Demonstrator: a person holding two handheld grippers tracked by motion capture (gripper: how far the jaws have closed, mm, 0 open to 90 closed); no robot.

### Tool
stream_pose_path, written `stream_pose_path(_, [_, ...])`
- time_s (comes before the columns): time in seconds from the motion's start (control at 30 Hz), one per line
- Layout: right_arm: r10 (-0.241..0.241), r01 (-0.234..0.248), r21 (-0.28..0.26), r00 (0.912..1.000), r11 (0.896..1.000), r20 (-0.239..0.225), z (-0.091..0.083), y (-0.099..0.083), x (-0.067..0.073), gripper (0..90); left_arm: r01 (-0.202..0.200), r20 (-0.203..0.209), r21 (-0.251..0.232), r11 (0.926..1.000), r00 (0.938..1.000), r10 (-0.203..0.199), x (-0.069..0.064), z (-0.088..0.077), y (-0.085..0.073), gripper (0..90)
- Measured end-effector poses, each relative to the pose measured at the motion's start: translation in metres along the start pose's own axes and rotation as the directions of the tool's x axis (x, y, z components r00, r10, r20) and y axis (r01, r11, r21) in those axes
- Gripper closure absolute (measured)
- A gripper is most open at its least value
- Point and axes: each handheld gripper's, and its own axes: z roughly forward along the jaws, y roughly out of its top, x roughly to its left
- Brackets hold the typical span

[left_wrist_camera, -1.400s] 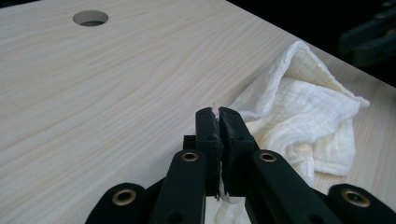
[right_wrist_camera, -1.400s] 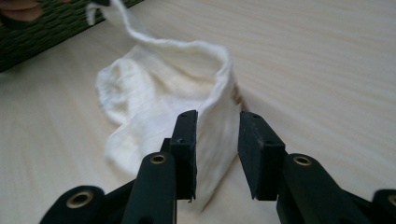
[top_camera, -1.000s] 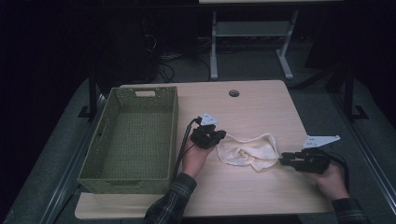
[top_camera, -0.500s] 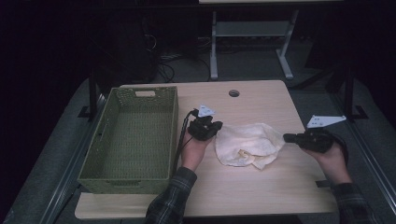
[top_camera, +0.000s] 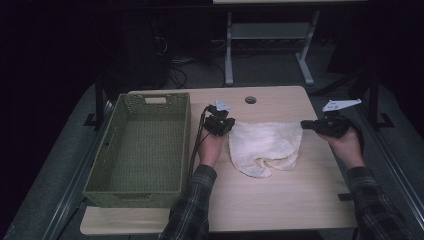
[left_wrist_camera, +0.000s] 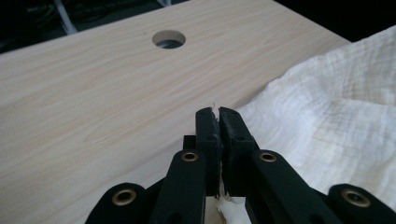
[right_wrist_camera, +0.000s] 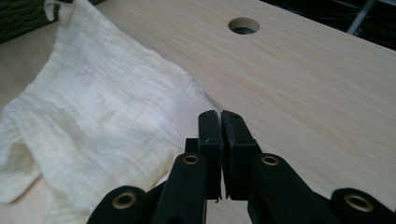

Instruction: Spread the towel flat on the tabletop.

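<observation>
A cream cloth [top_camera: 265, 145] lies on the wooden table [top_camera: 280, 200], stretched flat along its far edge between my two grippers. My left gripper [top_camera: 230, 127] is shut on the cloth's far left corner; in the left gripper view its jaws [left_wrist_camera: 218, 112] meet with a wisp of fabric between them, and the cloth [left_wrist_camera: 336, 107] spreads off to the right. My right gripper [top_camera: 304, 124] is shut on the far right corner. In the right gripper view its jaws [right_wrist_camera: 220, 114] are pressed together, with the cloth [right_wrist_camera: 93, 107] running away to the left.
A green woven basket [top_camera: 187, 135] stands at the table's left, close beside my left hand. A round cable hole [top_camera: 250, 100] sits near the far edge. Behind the table stands a white metal frame [top_camera: 229, 50] with cables on the floor.
Both hands moved away from me and apart, the right one farther to the right. The cloth went from a crumpled heap to spread out between the grippers.
</observation>
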Motion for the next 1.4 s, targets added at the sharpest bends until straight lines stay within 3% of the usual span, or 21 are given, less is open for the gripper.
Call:
stream_pose_path(0.1, [0.011,-0.011,0.025,0.9999,1.000,0.010,0.012,0.003,-0.009,85.7,0.012,-0.004,0.030,0.9995,0.9999,-0.012,0.005,0.010,-0.001,82.4])
stream_pose_path(0.17, [0.027,-0.028,0.035,0.9993,0.999,0.026,0.018,0.003,-0.013,78.8,0.017,0.000,0.042,0.9990,0.9998,-0.017,0.006,0.012,-0.002,73.6])
stream_pose_path(0.23, [0.031,-0.032,0.029,0.9989,0.999,0.034,0.018,0.003,-0.015,72.6,-0.002,-0.001,0.045,0.9990,1.0000,0.002,0.003,0.010,-0.003,66.0])
stream_pose_path(0.37, [0.027,-0.027,0.008,0.9993,1.000,0.027,0.009,0.001,-0.009,68.6,-0.016,0.046,0.032,0.9994,0.9988,0.015,-0.006,0.000,-0.006,59.2])
stream_pose_path(0.57, [0.030,-0.030,0.001,0.9994,1.000,-0.019,-0.001,-0.011,0.008,67.4,-0.054,0.115,0.024,0.9982,0.9921,0.051,-0.025,-0.015,-0.013,58.6])
stream_pose_path(0.67, [0.030,-0.029,0.021,0.9981,0.999,-0.054,-0.002,-0.018,0.018,66.2,-0.050,0.164,0.012,0.9987,0.9853,0.047,-0.034,-0.020,-0.018,59.4])
stream_pose_path(0.77, [0.037,-0.035,0.032,0.9965,0.999,-0.074,-0.003,-0.025,0.029,66.3,-0.070,0.199,0.011,0.9975,0.9778,0.067,-0.044,-0.025,-0.023,60.0])
stream_pose_path(1.23, [0.010,-0.002,0.053,0.9885,0.999,-0.151,0.001,-0.038,0.069,69.9,-0.163,0.289,0.007,0.9865,0.9447,0.154,-0.086,-0.036,-0.052,68.7])
stream_pose_path(1.37, [0.010,0.001,0.061,0.9843,0.998,-0.176,0.005,-0.043,0.080,70.9,-0.204,0.326,0.017,0.9789,0.9267,0.187,-0.099,-0.033,-0.059,71.2])
stream_pose_path(1.4, [0.004,0.008,0.064,0.9826,0.998,-0.186,0.006,-0.044,0.084,71.4,-0.202,0.332,0.016,0.9793,0.9249,0.186,-0.102,-0.031,-0.060,71.7])
